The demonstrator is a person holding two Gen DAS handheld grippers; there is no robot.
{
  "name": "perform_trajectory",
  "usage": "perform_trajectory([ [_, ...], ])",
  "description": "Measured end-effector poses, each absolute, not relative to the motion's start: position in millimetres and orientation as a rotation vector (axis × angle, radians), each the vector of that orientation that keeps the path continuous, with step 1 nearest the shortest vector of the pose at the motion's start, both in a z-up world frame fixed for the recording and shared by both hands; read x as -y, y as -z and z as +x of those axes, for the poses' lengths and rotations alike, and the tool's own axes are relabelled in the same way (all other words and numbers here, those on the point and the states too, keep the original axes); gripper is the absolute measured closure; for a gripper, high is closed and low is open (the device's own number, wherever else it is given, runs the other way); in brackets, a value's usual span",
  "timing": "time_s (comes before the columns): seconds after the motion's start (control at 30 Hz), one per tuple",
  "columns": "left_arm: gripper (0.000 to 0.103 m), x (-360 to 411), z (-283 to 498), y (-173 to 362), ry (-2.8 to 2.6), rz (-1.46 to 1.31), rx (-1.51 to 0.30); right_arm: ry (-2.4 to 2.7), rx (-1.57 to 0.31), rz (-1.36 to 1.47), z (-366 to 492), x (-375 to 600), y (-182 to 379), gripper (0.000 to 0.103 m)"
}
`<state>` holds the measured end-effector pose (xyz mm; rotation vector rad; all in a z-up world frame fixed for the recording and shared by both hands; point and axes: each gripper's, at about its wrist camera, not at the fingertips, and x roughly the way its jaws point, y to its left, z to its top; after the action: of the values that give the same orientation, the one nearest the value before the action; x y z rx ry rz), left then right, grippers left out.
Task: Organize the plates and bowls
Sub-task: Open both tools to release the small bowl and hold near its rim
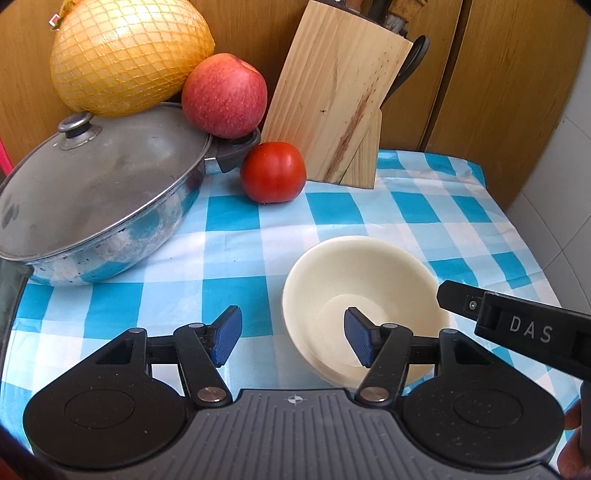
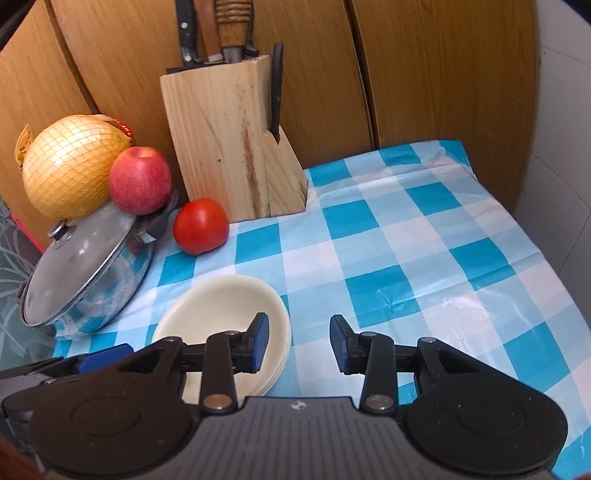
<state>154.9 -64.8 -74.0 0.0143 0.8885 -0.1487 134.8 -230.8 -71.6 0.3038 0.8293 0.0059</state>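
A cream-coloured bowl (image 1: 364, 295) sits upright on the blue-and-white checked cloth of the bench (image 1: 236, 258), toward the near side, right of the lidded pot and nearer than the tomato. It is smooth, matt and empty, with a flat round bottom showing inside. In the right wrist view its near rim shows layered edges, so it looks like several nested dishes in one stack (image 2: 221, 310).

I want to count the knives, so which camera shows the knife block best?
The right wrist view: the knife block shows whole, with the handles standing out of its top. The left wrist view shows only its wooden face; the frame edge cuts off most of the handles.
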Motion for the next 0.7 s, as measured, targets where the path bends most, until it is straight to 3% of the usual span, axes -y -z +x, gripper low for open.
perform_trajectory([
  [0.7,0.033,69,162,79,0.137,0.041,-0.897,-0.027,-0.863,0.325,146,229,82,0.068],
])
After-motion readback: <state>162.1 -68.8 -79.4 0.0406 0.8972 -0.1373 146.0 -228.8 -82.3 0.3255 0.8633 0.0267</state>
